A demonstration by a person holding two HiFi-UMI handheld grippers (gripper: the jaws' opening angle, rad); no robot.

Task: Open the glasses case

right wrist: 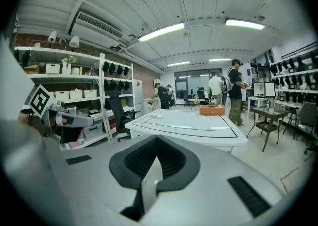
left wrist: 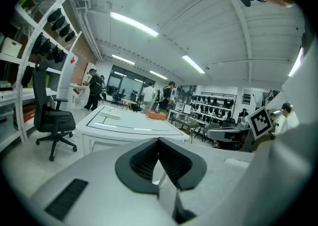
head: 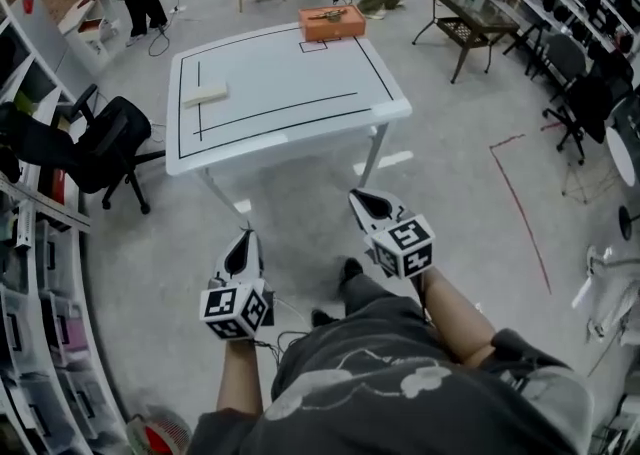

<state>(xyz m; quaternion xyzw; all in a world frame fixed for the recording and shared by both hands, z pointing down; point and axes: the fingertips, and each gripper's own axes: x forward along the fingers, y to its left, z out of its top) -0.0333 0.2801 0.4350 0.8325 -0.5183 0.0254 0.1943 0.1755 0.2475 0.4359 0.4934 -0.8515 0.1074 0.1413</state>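
A pale, flat glasses case [head: 205,95] lies shut near the left edge of the white table [head: 300,108]; it also shows small and far off in the left gripper view [left wrist: 110,115] and the right gripper view [right wrist: 156,115]. Both grippers hang over the floor, well short of the table's near edge. My left gripper [head: 243,243] points at the table with its jaws shut and nothing between them [left wrist: 159,143]. My right gripper [head: 362,199] is likewise shut and empty [right wrist: 156,140].
An orange box [head: 331,23] sits at the table's far edge. A black office chair [head: 100,143] and shelving [head: 30,273] stand at the left. A dark side table [head: 470,13] and more chairs are at the right. People stand at the back, and red tape [head: 520,208] marks the floor.
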